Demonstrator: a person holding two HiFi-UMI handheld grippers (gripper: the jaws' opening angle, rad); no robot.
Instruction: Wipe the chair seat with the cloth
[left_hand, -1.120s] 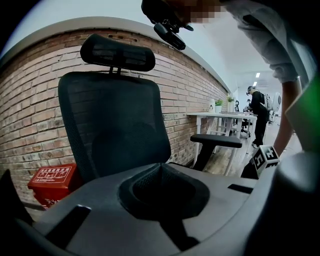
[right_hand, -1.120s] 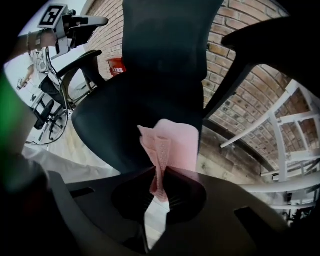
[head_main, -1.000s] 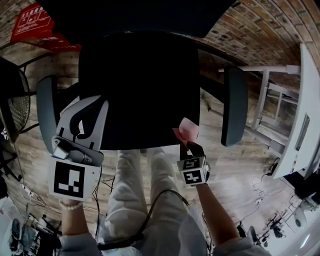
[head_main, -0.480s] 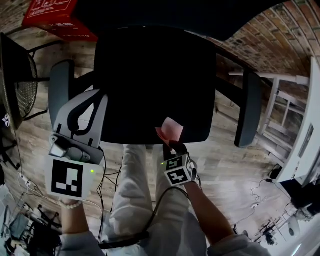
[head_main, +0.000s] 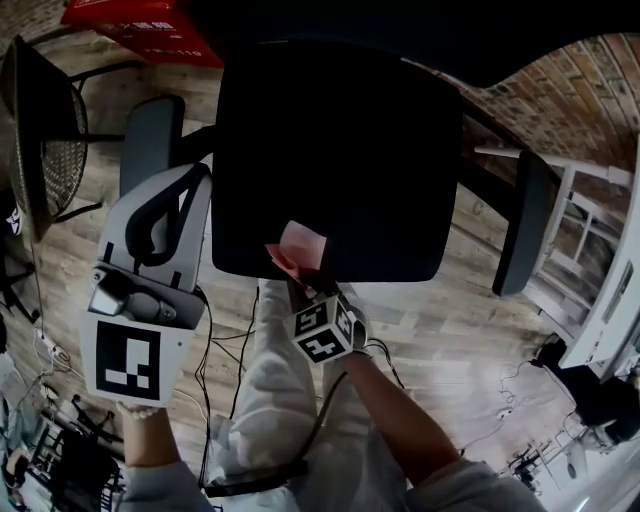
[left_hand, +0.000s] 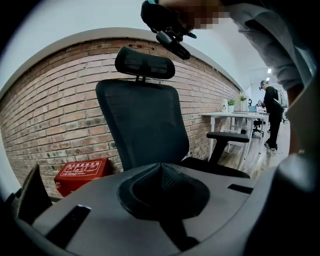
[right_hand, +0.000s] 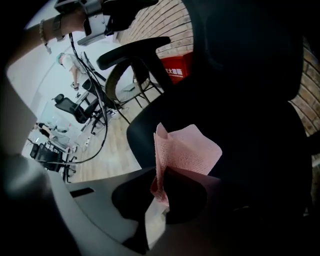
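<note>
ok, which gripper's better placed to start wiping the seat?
Right, likely. The right gripper is shut on the pink cloth, at the chair seat's front edge. The left gripper is shut on nothing, off to the seat's left side.

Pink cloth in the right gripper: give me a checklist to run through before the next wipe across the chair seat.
1. Cloth clamped by the right gripper: ok, jaws shut on it.
2. Cloth over the chair seat: ok, at its front edge.
3. Cloth pressed flat on the seat: cannot tell; it sticks up folded.
4. Left gripper out of the wiping path: ok, shut, empty, beside the seat's left edge.
5. Seat free of objects: ok, none visible on the dark surface.
</note>
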